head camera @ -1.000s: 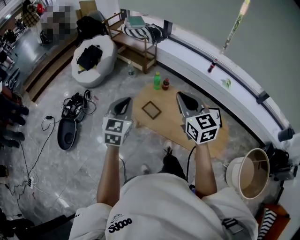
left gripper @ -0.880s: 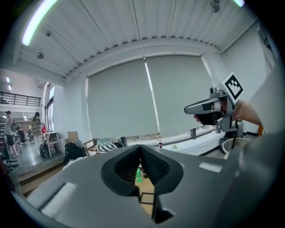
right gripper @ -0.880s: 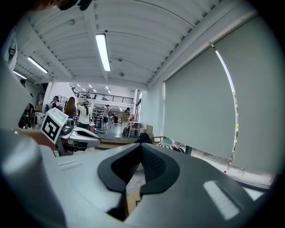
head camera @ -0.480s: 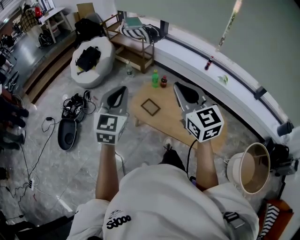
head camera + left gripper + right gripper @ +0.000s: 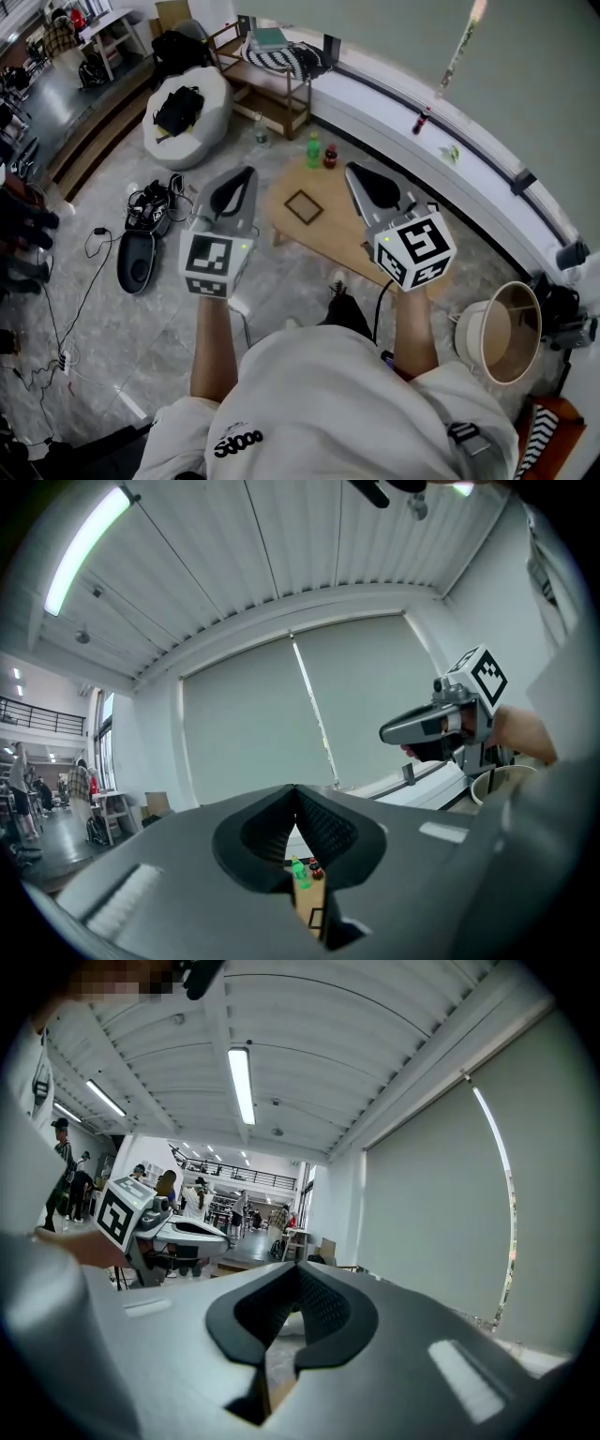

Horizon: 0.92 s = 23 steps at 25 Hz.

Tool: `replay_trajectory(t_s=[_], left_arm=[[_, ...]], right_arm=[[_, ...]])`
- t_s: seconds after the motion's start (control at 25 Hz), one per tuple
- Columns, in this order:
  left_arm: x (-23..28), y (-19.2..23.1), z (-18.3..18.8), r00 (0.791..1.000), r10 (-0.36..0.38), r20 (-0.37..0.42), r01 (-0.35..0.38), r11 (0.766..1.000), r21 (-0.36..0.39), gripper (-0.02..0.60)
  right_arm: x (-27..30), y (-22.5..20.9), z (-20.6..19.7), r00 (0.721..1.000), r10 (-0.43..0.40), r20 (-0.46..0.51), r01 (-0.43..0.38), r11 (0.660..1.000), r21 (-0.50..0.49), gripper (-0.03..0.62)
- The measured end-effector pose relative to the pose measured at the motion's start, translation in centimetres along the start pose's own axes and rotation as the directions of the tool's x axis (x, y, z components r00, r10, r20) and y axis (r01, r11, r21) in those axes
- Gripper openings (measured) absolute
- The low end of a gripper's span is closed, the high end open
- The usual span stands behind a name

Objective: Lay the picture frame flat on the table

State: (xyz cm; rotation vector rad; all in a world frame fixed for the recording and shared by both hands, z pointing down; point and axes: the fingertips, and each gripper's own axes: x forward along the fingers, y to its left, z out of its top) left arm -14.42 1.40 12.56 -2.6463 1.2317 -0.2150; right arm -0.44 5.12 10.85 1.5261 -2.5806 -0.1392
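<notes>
Left gripper (image 5: 246,178): jaws are closed together; nothing is held.
Right gripper (image 5: 354,174): jaws are closed together; nothing is held.
Picture frame (image 5: 303,207): seen lying flat on the wooden table (image 5: 349,246), near two bottles (image 5: 313,151).

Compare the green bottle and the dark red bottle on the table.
The green bottle is taller than the dark red bottle. The green bottle is bright, the dark red bottle dark. Both stand upright, side by side, near the table's far edge.
</notes>
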Motion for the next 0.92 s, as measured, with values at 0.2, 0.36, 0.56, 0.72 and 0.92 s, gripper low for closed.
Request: replay_trajectory(t_s=[0.2, 0.36, 0.56, 0.72, 0.92], left_arm=[[0.2, -0.2, 0.0, 1.000, -0.006, -0.007, 0.006, 1.000, 0.008, 0.009], [0.5, -0.6, -0.4, 1.000, -0.016, -0.018, 0.016, 1.000, 0.004, 0.011], [0.8, -0.2, -0.7, 0.999, -0.027, -0.019, 0.028, 1.000, 0.005, 0.009], [1.1, -0.4, -1.2, 0.999, -0.032, -0.030, 0.032, 0.999, -0.003, 0.011], [2.0, -0.4, -1.5, 0.999, -0.037, -0.034, 0.037, 0.999, -0.009, 0.011]], right_arm=[[0.0, -0.4, -0.5, 1.000, -0.014, -0.012, 0.014, 1.000, 0.008, 0.002], [0.0, -0.6, -0.7, 1.000, -0.017, -0.025, 0.018, 1.000, 0.007, 0.002], [0.7, -0.6, -1.0, 0.999, -0.018, -0.038, 0.018, 1.000, 0.002, 0.002], [0.9, -1.0, -1.7, 0.999, -0.022, -0.047, 0.022, 1.000, 0.008, 0.002], [1.4, -1.9, -2.1, 0.998, -0.025, -0.051, 0.026, 1.000, 0.015, 0.002]])
